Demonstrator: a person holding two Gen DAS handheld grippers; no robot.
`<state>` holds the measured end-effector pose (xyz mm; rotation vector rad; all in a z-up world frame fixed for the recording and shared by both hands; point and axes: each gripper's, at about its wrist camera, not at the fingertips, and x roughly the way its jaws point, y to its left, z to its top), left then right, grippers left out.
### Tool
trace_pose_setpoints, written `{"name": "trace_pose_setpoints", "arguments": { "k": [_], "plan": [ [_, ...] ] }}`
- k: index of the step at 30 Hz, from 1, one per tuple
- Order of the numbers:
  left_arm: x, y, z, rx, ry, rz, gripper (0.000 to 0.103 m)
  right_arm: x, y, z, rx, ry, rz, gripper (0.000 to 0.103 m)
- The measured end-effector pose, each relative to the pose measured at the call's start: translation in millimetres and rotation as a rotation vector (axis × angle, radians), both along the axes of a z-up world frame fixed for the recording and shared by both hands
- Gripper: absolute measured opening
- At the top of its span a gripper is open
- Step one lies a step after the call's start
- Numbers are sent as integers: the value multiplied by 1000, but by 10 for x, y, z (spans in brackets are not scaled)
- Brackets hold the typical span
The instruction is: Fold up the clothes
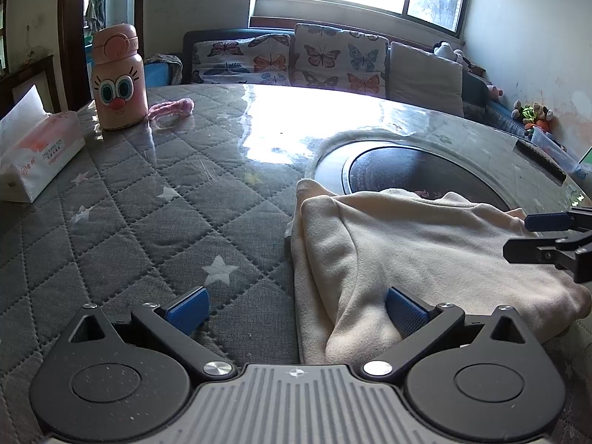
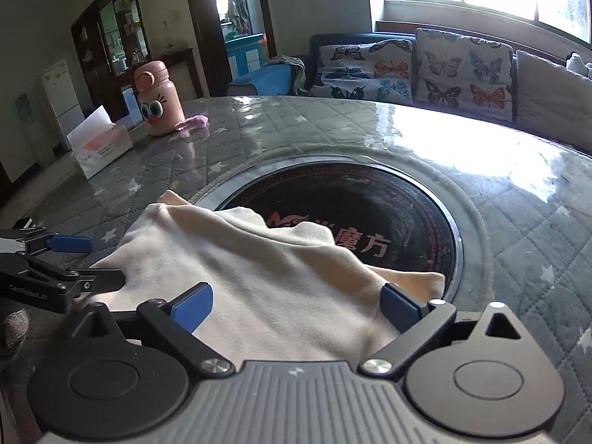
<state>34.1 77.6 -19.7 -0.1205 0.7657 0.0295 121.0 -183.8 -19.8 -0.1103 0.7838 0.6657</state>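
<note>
With the left gripper (image 1: pixel 296 312) and the right gripper (image 2: pixel 298 309) both spread apart and holding nothing, the folded cream garment (image 2: pixel 236 270) lies loose, its 1 o'clock corner overhanging the black cooktop (image 2: pixel 399 214), where a careless regrip could undo the fold.

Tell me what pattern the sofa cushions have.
Colourful butterflies on white sofa cushions, clearest in the right wrist view.

The left hand-held gripper (image 1: pixel 296 312) stands spread over the cream garment's (image 1: pixel 407 251) edge on the quilted table (image 1: pixel 148 222).

Red "魔方" with a logo on the black hotplate (image 2: pixel 370 218)
</note>
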Motion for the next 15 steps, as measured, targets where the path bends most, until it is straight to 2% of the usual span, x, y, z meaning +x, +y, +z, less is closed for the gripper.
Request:
{"name": "trace_pose_setpoints", "arguments": {
  "k": [1, 4, 10, 15],
  "plan": [
    [-1, 2, -2, 0, -1, 0, 103, -20, 3, 3, 3, 1, 0, 103],
    [3, 1, 9, -3, 4, 1, 103, -112, 26, 21, 5, -3, 9, 103],
    [-4, 2, 46, -2, 12, 7, 103, -342, 114, 87, -22, -66, 51, 103],
    [-46, -10, 105, 35, -5, 5, 103, -422, 193, 58, -41, -85, 58, 103]
  ]
}}
